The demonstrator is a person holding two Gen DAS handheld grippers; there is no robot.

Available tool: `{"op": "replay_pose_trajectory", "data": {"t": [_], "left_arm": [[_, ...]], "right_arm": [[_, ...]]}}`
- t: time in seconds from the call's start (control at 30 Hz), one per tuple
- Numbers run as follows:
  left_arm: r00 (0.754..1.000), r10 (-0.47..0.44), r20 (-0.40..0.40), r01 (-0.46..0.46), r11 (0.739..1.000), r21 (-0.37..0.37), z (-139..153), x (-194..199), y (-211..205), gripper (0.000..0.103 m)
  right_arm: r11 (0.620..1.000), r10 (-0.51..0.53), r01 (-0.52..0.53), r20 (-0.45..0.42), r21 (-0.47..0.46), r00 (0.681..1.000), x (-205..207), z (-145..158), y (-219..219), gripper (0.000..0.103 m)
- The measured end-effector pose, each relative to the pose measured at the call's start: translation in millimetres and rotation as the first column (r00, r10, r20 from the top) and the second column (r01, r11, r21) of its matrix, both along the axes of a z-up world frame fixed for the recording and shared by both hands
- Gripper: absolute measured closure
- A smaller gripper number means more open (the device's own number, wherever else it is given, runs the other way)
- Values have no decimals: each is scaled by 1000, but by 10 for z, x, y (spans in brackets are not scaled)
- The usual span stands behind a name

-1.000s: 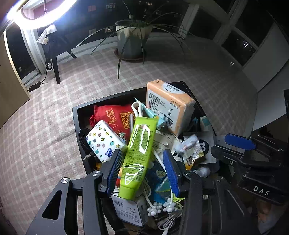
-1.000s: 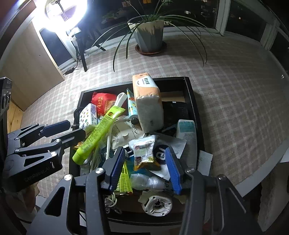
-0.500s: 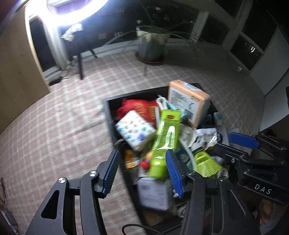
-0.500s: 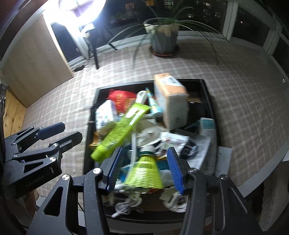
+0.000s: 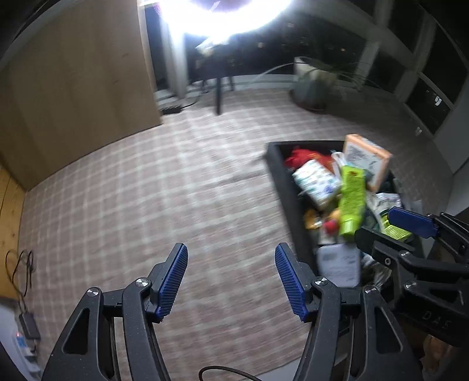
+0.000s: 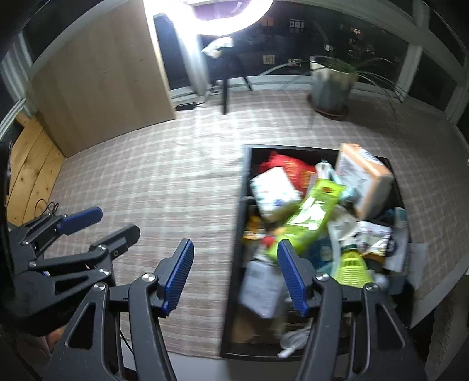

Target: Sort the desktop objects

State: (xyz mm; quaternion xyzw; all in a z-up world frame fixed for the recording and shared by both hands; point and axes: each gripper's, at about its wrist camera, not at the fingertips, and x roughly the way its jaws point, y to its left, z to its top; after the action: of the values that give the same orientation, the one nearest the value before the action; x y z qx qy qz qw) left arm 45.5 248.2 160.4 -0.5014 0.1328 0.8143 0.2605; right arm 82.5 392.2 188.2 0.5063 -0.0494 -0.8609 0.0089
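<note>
A black tray (image 6: 239, 205) heaped with objects sits on the checked cloth, at the right in both views; the tray (image 5: 281, 181) also shows in the left wrist view. On top lie a green tube (image 6: 310, 217), an orange tissue pack (image 6: 363, 175), a white patterned pack (image 6: 272, 190), a red pouch (image 6: 287, 164) and a yellow-green shuttlecock (image 6: 351, 263). My left gripper (image 5: 231, 281) is open and empty over bare cloth left of the tray. My right gripper (image 6: 234, 272) is open and empty, straddling the tray's left wall.
A potted plant (image 6: 331, 85) stands at the back right. A ring light (image 6: 222, 17) on a stand glares at the back. A wooden panel (image 6: 99, 82) rises at the back left. Cables (image 5: 20, 263) lie at the far left. The table's front edge is close below.
Both grippers have swung left, off the heap in the tray. The tray now sits at the right of both views. Both stayed open and empty.
</note>
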Motion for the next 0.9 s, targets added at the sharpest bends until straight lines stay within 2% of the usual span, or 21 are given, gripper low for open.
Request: {"op": "replay_pose_trajectory", "data": {"t": [0.43, 0.9], "left_arm": [[986, 162, 38, -162, 987, -4, -270, -208, -1273, 43], [962, 269, 41, -268, 963, -28, -525, -376, -2055, 43]], "right_arm": [[996, 87, -87, -2, 33, 996, -16, -219, -1289, 44], [992, 108, -107, -10, 60, 994, -64, -438, -1899, 44]]}}
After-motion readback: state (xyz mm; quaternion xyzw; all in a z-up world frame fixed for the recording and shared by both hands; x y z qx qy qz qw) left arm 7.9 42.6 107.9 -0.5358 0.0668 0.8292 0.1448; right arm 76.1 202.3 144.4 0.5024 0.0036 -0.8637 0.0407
